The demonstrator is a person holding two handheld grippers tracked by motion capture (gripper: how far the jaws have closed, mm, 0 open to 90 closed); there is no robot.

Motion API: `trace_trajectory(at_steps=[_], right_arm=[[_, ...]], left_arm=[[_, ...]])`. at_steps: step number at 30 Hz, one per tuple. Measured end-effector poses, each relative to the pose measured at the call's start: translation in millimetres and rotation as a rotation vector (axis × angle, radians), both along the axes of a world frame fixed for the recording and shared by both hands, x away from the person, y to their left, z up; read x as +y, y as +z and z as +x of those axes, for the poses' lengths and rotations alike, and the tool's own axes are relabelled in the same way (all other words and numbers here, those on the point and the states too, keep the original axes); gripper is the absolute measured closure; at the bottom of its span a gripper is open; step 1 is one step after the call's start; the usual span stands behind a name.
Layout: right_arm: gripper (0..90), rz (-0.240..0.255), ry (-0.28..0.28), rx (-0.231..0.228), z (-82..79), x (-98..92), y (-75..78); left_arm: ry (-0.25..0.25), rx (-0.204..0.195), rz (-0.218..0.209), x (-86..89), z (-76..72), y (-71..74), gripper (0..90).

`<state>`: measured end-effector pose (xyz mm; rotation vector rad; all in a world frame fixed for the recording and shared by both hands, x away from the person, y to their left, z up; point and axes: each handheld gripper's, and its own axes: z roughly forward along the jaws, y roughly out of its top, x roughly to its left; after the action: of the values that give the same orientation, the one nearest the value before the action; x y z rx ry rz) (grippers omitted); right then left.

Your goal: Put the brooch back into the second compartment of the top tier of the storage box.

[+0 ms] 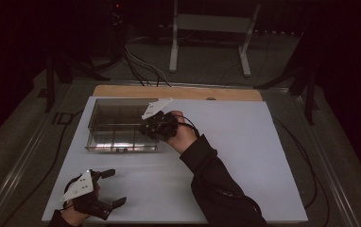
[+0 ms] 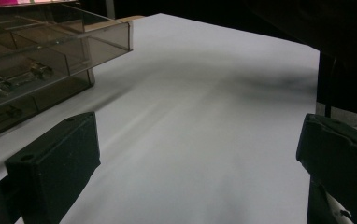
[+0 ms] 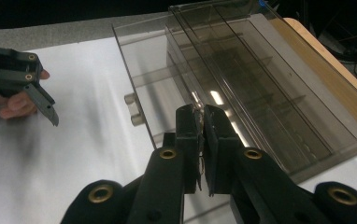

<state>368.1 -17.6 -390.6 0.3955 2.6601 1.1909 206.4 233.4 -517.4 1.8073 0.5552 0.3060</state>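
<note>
Right gripper view: right tongs pinch clear box lid edge.

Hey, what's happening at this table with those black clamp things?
A person sits at a white table with a hand-held gripper in each hand. The right hand-held gripper has its jaws closed on the thin edge of a clear smoky plastic organizer box, apparently its lid or a wall. The left hand-held gripper rests near the table's front corner, jaws wide open with nothing between them. Inside the box's compartments a few small clear parts can be made out.
</note>
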Motion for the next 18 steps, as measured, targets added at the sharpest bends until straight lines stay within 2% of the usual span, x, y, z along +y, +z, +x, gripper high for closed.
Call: trace_trajectory(at_steps=[9,18], right_arm=[[85.3,0.003,0.013,0.016,4.6,19.8,-2.7],[85.3,-0.002,0.025,0.029,7.3,37.9,-8.8]], left_arm=[[-0.005,0.000,0.007,0.1,-0.4,-0.1,0.6],[0.000,-0.004,-0.006,1.1,-0.9,0.8,0.6]])
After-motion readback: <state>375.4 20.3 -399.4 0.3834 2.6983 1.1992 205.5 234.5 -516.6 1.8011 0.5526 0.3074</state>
